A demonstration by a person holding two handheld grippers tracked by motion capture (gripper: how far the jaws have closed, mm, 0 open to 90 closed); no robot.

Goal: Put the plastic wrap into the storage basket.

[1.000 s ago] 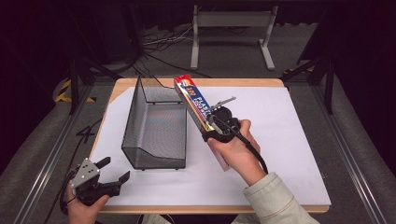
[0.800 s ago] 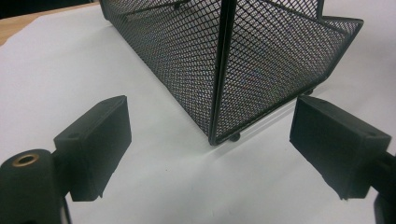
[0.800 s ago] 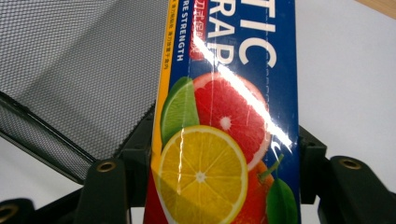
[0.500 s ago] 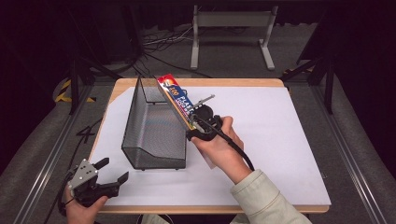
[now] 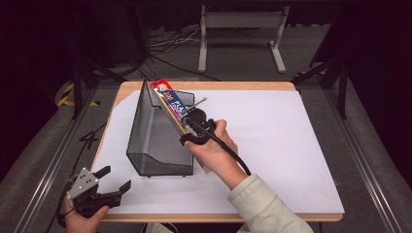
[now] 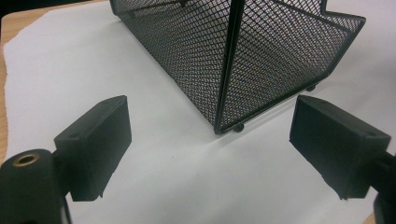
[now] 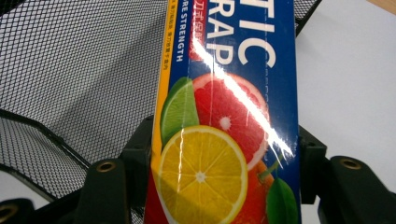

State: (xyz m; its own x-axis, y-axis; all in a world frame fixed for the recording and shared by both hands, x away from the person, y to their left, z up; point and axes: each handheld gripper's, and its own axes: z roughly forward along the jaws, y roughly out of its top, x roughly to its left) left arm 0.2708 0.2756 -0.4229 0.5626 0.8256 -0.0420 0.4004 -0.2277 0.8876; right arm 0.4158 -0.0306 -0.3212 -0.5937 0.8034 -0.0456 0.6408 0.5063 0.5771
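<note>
Right gripper (image 5: 187, 130) clamped on a plastic wrap box (image 5: 172, 108), long axis slanting up and away over the black mesh basket (image 5: 158, 138) rim; right gripper view alone reveals its citrus print — left gripper (image 5: 112, 180) jaws spread wide, near the tabletop (image 5: 291, 145) front-left corner

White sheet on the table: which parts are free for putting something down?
The sheet is bare right of the right gripper, out to its right edge. A narrower strip lies bare left of the basket. The middle is crowded: basket, box.

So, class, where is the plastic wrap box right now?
High view: left of centre, the box is clamped in the right gripper, tilted over the mesh basket's right wall.
</note>
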